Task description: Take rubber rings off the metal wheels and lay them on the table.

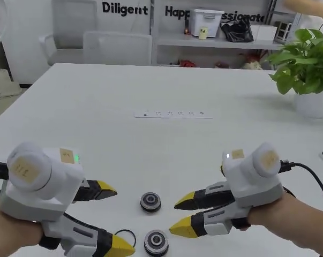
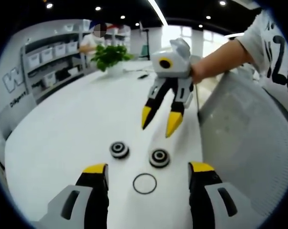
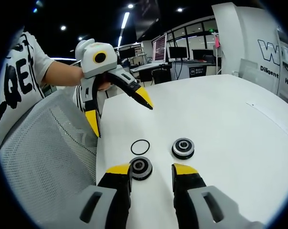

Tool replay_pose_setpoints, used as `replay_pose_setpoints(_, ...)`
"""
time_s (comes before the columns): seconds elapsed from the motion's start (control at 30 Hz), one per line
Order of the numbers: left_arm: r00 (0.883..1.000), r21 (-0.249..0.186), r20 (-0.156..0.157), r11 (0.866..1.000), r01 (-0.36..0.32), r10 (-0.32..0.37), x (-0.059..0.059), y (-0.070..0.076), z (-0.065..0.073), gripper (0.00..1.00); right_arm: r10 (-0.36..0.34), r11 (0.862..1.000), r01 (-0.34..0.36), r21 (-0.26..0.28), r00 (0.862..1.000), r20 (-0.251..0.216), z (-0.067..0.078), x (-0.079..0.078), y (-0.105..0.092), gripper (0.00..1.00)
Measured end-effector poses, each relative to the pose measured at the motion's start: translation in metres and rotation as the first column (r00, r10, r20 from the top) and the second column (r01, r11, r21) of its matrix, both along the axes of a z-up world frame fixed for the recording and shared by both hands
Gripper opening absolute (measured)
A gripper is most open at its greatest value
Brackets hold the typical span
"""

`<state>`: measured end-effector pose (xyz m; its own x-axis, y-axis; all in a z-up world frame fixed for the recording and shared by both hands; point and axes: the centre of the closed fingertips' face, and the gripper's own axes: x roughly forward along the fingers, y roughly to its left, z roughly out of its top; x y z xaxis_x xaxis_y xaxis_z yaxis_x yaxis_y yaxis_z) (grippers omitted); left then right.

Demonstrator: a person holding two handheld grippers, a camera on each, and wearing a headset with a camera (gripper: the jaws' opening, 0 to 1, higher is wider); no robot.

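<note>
Left gripper (image 1: 118,218): yellow-tipped jaws spread wide, nothing between them. Just off its tips, centred on the gap, lies a thin black rubber ring (image 2: 144,183), a loose circle lying flat on the smooth white table (image 1: 150,96). In the head view the lower jaw tip hides part of it. Beyond the ring, between the two grippers, sits the first wheel (image 2: 159,158), with the second wheel (image 2: 119,150) beside it. Both are round silvery discs with dark rims, lying flat, hubs pointing straight up. Whether those rims are rubber is hard to make out. Right gripper (image 1: 175,216): jaws apart, a narrower gap, nothing held, one tip just beside the first wheel. I can't tell whether they touch.
</note>
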<state>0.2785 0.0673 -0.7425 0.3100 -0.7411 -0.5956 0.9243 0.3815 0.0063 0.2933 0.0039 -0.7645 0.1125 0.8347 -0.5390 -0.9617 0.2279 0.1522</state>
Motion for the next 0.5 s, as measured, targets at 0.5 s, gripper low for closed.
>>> replay_pose_setpoints(0.5,1.000,0.005,-0.016,1.000,0.026,-0.026,0.001,-0.011,-0.011,0.62,0.056,0.997,-0.056,-0.051,0.998,0.005,-0.019,-0.010,0.001,0.30)
